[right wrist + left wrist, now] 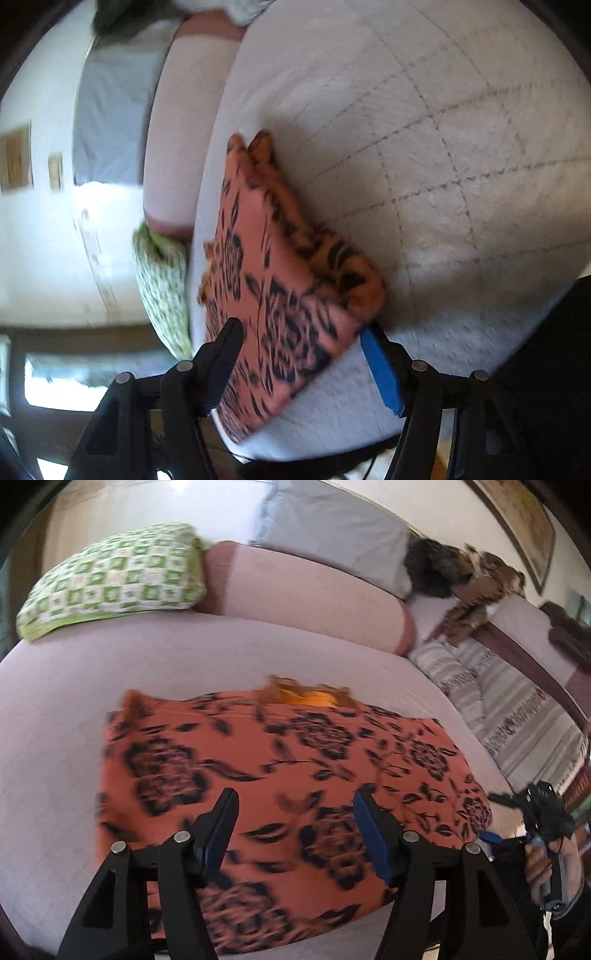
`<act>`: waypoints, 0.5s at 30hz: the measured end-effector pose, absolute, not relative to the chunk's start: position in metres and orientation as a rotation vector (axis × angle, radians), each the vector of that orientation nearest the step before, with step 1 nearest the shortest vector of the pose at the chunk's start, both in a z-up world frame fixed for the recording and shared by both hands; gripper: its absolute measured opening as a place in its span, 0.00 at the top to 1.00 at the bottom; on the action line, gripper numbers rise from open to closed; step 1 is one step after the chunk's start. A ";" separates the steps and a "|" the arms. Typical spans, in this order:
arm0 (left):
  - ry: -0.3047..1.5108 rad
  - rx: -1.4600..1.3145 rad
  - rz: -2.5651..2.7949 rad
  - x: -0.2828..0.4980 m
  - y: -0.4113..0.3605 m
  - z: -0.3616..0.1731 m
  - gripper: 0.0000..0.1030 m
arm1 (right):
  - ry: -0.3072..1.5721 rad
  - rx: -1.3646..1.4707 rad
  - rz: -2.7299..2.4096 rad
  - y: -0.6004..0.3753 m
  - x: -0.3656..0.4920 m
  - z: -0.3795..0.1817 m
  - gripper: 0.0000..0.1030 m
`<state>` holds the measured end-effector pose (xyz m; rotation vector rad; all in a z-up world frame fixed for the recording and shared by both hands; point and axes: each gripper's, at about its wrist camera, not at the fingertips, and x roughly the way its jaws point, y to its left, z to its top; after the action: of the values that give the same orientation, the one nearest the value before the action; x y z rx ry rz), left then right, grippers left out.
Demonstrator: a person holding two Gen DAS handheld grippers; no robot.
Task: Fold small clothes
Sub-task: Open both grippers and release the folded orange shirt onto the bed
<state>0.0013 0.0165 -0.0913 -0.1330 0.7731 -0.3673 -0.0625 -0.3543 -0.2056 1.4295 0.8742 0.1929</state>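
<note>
One orange garment [280,775] with a black flower print lies on one bed [55,709] covered by a pale quilted spread. Measured from that garment: one green-and-white checked pillow [114,579] sits beyond it to the left, one long pink bolster [306,594] lies straight beyond it, and one pale blue-grey pillow [332,528] stands behind the bolster. One striped blanket [517,716] lies to the garment's right, and one dark and brown heap of cloth [461,579] sits further off on that side. Two claws show: the left claw [295,801] over the garment's near edge, the right claw [496,796] at its right corner.
</note>
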 end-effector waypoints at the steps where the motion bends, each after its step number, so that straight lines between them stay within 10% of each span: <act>1: 0.780 -0.114 -0.375 0.004 0.008 -0.095 0.37 | 0.862 1.409 0.192 -0.354 -0.061 -0.202 0.72; 2: 0.792 -0.101 -0.377 0.006 0.002 -0.099 0.37 | 0.865 1.347 0.166 -0.355 -0.063 -0.196 0.90; 8: 0.865 -0.061 -0.368 0.017 -0.013 -0.126 0.37 | 0.919 1.194 0.055 -0.350 -0.066 -0.197 0.85; 12: 0.844 -0.054 -0.377 0.020 -0.017 -0.122 0.37 | 0.886 1.153 0.087 -0.360 -0.070 -0.167 0.34; 15: 0.821 -0.041 -0.381 0.023 -0.018 -0.119 0.36 | 0.828 1.006 0.034 -0.378 -0.066 -0.137 0.33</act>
<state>0.0232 -0.0185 -0.1186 -0.0411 0.8212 -0.3807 -0.0661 -0.3782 -0.1366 1.0058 0.8277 0.0340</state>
